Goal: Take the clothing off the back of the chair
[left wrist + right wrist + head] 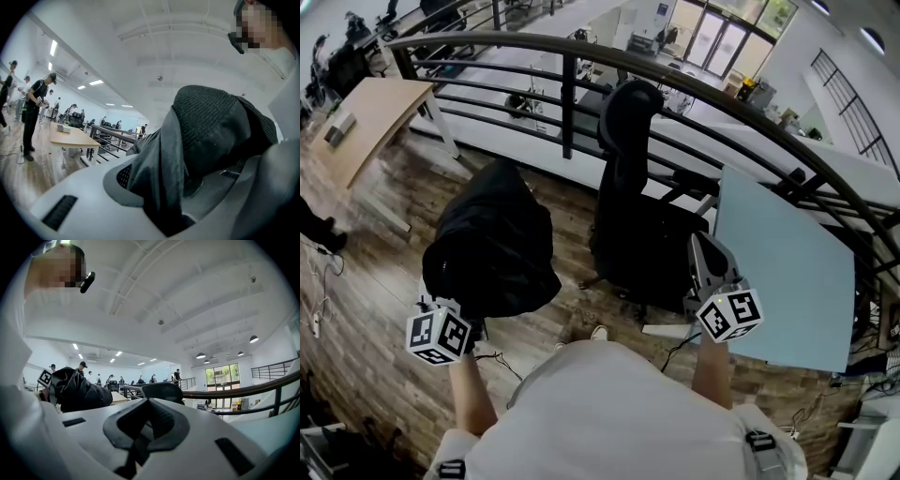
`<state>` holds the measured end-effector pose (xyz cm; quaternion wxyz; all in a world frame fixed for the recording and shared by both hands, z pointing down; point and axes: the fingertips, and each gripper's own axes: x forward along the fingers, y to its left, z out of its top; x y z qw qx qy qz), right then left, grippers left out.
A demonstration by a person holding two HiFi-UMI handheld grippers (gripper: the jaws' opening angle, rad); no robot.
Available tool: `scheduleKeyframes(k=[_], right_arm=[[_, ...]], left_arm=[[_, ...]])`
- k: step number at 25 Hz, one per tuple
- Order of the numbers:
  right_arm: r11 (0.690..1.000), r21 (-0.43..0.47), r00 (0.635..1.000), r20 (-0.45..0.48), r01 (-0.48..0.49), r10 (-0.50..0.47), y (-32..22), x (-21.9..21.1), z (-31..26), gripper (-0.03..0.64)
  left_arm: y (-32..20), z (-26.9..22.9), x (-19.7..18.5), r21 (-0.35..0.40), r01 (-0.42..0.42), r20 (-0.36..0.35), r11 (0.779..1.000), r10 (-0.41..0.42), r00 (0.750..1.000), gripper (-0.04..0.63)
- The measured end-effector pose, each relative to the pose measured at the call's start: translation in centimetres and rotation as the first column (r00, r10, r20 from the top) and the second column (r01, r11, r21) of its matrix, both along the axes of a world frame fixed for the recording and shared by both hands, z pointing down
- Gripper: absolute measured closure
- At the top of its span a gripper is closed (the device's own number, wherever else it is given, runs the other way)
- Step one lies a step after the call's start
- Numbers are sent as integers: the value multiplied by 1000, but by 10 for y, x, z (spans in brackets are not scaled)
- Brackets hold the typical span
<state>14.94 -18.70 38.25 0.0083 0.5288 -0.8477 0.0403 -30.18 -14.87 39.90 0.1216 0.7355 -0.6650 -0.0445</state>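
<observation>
A black piece of clothing [492, 248] hangs bunched up at the left, clear of the black office chair [628, 202]. My left gripper [461, 317] is shut on it: in the left gripper view, dark fabric [187, 140] fills the gap between the jaws and rises above them. My right gripper [701, 246] is level beside the chair's right side, its jaws together with nothing between them [137, 448]. In the right gripper view the clothing [77, 391] shows as a dark bundle at the left, and the chair's headrest [161, 391] is just past the jaws.
A light blue table [792, 272] stands at the right, close to the right gripper. A curved black railing [675, 75] runs behind the chair. A wooden desk [370, 112] is at the far left. Cables lie on the wood floor [384, 309]. People stand far off [35, 108].
</observation>
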Motion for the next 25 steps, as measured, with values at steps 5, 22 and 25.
scheduleKeyframes(k=[5,22,25], right_arm=[[1000,-1,1000,3,-2,2,8,2,-1,597],[993,34,994,7,-113,113,59,-2,-6,597],[986,54,988,-2,-157,157,73,-1,-10,597]], left_arm=[[1,-6,3,8,-14,2,1000,14,1000,469],[18,-15,1,37,-84,-29,996,85,996,469],[21,-13,0,36,-107,-38,994,108,993,469]])
